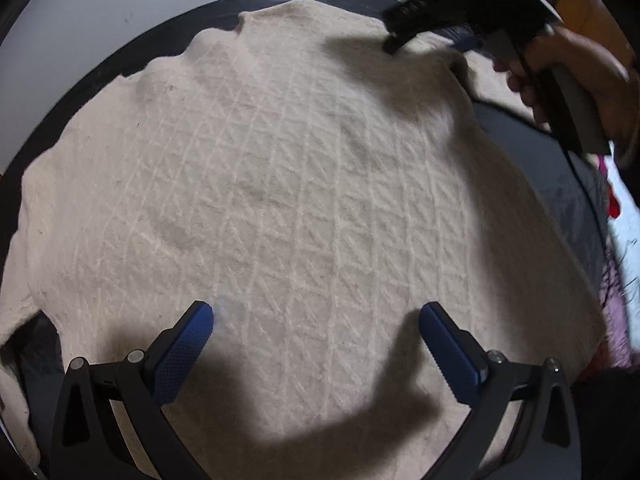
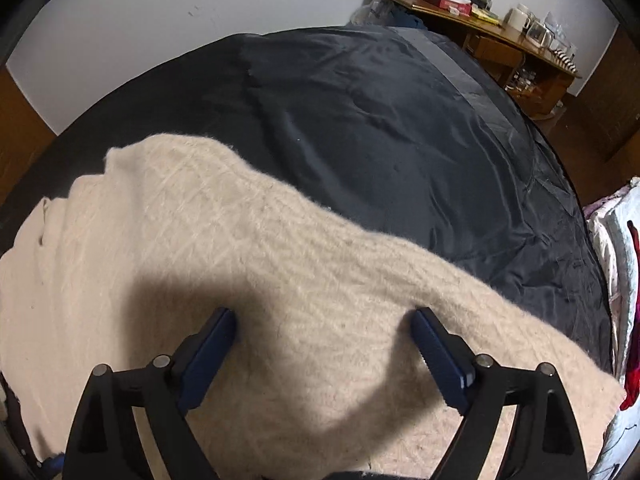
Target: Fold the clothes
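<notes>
A cream cable-knit sweater point(image 1: 300, 180) lies spread flat on a dark bed cover point(image 1: 540, 152). My left gripper point(image 1: 316, 316) hovers over the sweater's body, its blue-padded jaws wide apart with nothing between them. In the right wrist view a folded part of the sweater point(image 2: 240, 240) runs diagonally across the dark cover point(image 2: 380, 120). My right gripper point(image 2: 324, 320) stands open above this fuzzy knit, and its pads grip nothing. The left wrist view also shows the right gripper point(image 1: 428, 44) at the sweater's far right edge, held by a hand point(image 1: 580, 80).
A wooden desk point(image 2: 480, 20) crowded with boxes and cups stands by the white wall beyond the bed. Pink, white and red cloth point(image 2: 624, 260) lies off the bed's right side. Bare dark cover stretches beyond the sweater.
</notes>
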